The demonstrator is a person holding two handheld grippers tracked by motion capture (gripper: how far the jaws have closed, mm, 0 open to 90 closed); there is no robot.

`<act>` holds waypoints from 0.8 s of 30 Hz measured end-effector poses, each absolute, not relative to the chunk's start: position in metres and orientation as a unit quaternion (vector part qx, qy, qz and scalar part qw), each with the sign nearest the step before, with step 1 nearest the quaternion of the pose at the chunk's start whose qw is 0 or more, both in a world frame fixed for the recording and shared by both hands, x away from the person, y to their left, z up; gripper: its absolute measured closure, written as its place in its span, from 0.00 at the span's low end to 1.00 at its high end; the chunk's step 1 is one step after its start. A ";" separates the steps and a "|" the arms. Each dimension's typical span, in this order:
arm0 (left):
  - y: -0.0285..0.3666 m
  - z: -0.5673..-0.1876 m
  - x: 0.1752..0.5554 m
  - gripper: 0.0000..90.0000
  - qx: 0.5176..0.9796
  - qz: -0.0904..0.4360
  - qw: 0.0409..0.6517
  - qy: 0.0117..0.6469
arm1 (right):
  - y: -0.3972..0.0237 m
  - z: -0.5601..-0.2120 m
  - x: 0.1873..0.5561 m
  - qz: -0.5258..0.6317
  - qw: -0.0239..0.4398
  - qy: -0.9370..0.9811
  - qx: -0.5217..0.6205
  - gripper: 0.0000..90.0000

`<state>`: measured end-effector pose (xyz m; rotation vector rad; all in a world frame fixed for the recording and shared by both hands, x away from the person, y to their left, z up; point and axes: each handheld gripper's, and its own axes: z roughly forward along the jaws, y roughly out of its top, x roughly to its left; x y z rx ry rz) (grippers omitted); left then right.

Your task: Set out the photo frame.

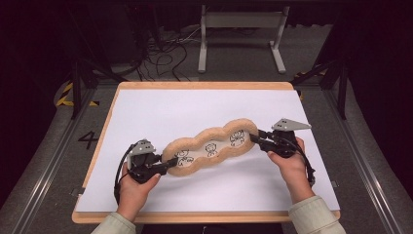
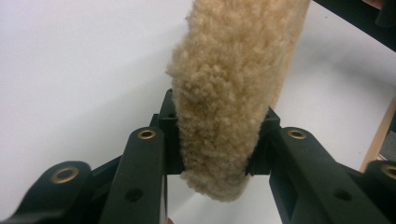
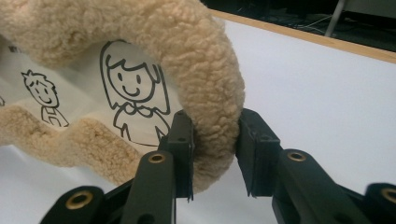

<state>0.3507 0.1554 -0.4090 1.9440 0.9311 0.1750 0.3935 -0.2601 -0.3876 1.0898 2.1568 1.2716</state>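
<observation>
A long tan fleece-rimmed cushion (image 1: 195, 168) with three lobes lies slanted across the white sheet (image 1: 195, 107). Its white middle carries three drawn cartoon figures (image 1: 211, 149). My left gripper (image 1: 171, 165) is shut on the cushion's near-left end. In the left gripper view the fleece rim (image 2: 219, 93) is squeezed between the left gripper's (image 2: 217, 140) two black pads. My right gripper (image 1: 257, 139) grips the far-right end. In the right gripper view, the right gripper (image 3: 215, 149) has its pads pressed on the curled fleece rim (image 3: 205, 79), beside a drawn girl (image 3: 133, 88).
The sheet covers a wooden board (image 1: 204, 86) whose edge shows all round. Behind the board stand a white metal frame (image 1: 241, 29) and loose cables (image 1: 160, 58) on the floor. Yellow-black tape (image 1: 65, 95) and a painted 4 (image 1: 87, 139) mark the floor at left.
</observation>
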 end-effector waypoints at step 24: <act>0.140 -0.409 0.389 0.72 0.810 0.040 0.483 0.330 | -0.285 -0.394 0.351 0.462 0.228 0.740 0.432 0.75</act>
